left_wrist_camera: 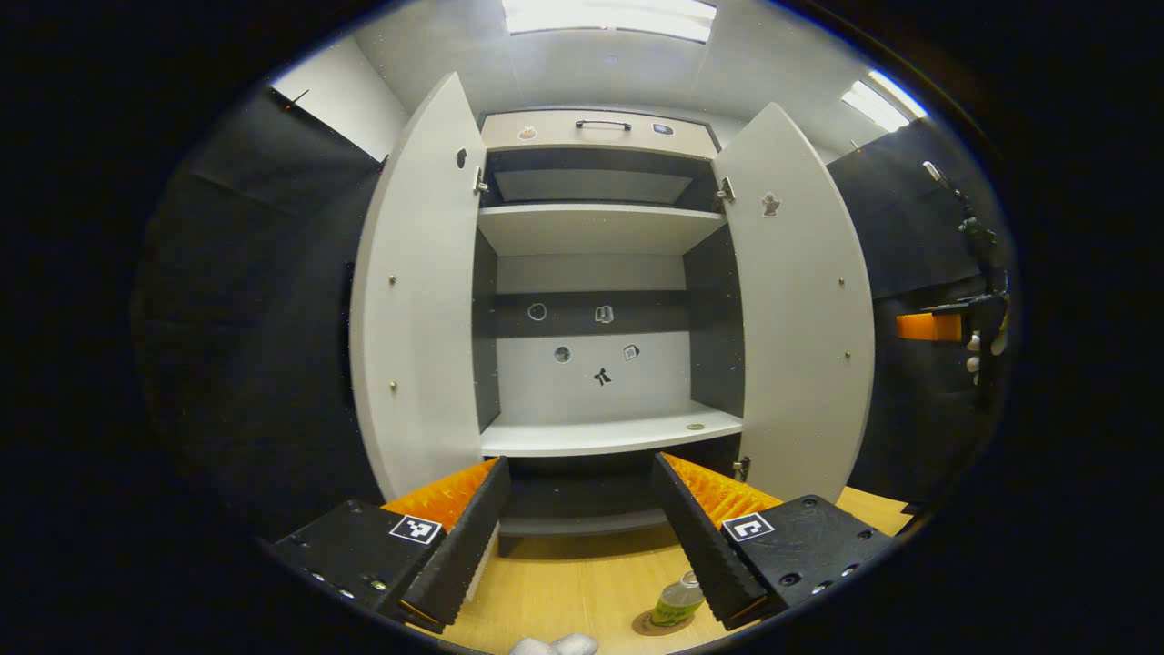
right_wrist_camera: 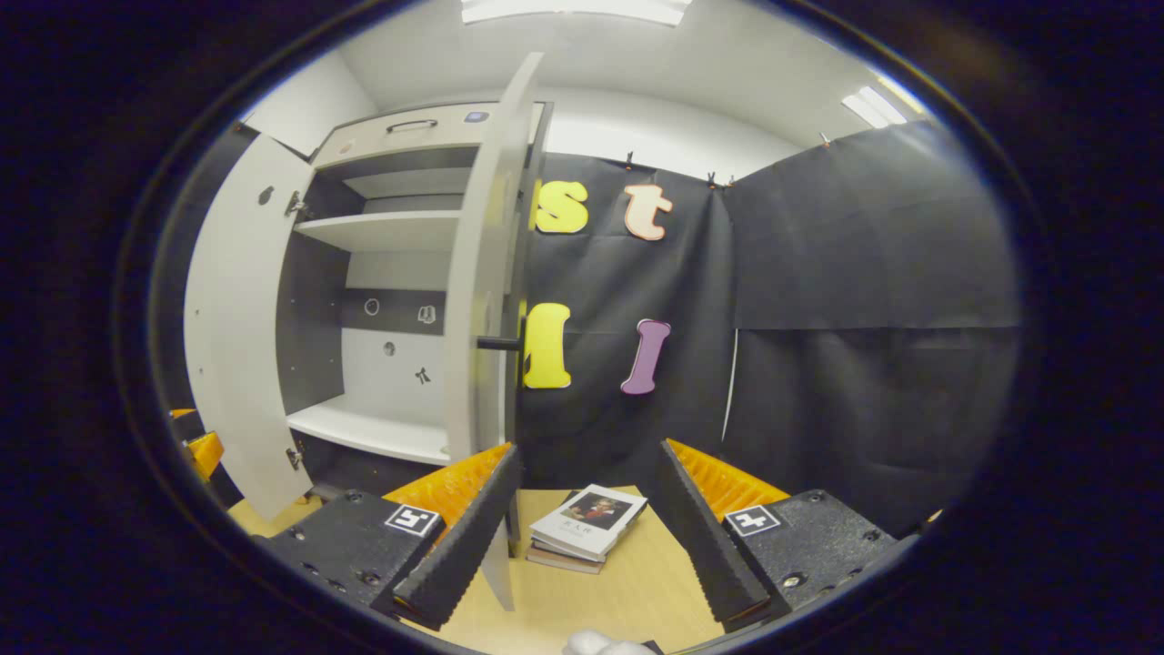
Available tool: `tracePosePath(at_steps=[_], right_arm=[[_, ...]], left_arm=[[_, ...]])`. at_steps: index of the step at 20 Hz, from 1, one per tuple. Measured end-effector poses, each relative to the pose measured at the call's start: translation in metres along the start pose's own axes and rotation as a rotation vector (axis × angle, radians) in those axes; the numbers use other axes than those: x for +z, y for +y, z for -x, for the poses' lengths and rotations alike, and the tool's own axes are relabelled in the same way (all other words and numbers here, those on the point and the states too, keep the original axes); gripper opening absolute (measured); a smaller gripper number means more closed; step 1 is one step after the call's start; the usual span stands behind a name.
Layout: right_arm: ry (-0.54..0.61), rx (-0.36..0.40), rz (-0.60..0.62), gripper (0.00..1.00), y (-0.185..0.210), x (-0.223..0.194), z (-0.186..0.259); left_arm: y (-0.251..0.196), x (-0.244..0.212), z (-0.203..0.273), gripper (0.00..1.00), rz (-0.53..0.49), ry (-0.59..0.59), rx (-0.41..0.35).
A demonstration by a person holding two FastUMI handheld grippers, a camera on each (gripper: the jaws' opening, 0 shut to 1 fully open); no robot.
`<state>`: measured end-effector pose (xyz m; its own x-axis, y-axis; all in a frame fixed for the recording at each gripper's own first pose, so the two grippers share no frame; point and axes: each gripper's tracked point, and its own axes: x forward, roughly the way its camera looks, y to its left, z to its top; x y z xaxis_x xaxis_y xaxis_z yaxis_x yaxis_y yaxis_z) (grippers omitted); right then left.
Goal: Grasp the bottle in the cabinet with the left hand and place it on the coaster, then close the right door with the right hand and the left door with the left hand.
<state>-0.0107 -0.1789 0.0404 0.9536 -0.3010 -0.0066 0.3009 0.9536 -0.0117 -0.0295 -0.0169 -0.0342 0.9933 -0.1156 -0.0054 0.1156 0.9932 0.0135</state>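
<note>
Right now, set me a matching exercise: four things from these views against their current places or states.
Things:
1. bottle
2. right cabinet door
3. stack of books
4. left gripper

States:
A. open, holding nothing
B. swung open
C. standing on the coaster
D. lying on the wooden table by the black cloth wall

Pairs: 1-C, 2-B, 3-D, 4-A

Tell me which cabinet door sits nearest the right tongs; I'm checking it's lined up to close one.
The right door, edge-on just beside the open right tongs; the left door stands farther off across the cabinet.
</note>
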Motion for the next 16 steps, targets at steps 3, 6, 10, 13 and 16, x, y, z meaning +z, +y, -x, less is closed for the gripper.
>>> tracePosePath(at_steps=[3,6,10,13,16], right_arm=[[0.012,0.018,-0.012,0.99,-0.014,0.003,-0.032],[0.003,0.081,-0.031,0.99,-0.01,0.014,-0.059],[0.025,0.18,-0.037,0.98,0.007,0.018,-0.074],[0.043,0.203,-0.014,0.96,0.014,0.017,-0.075],[0.052,0.237,-0.008,0.96,0.03,0.018,-0.07]], left_arm=[[0.021,0.005,0.016,0.96,-0.011,0.025,0.07],[0.026,0.011,0.031,0.96,-0.03,0.037,0.121],[0.029,0.017,0.036,0.96,-0.022,0.037,0.18],[0.022,0.018,0.036,0.96,0.007,0.04,0.204],[0.025,0.014,0.035,0.96,0.011,0.054,0.22]])
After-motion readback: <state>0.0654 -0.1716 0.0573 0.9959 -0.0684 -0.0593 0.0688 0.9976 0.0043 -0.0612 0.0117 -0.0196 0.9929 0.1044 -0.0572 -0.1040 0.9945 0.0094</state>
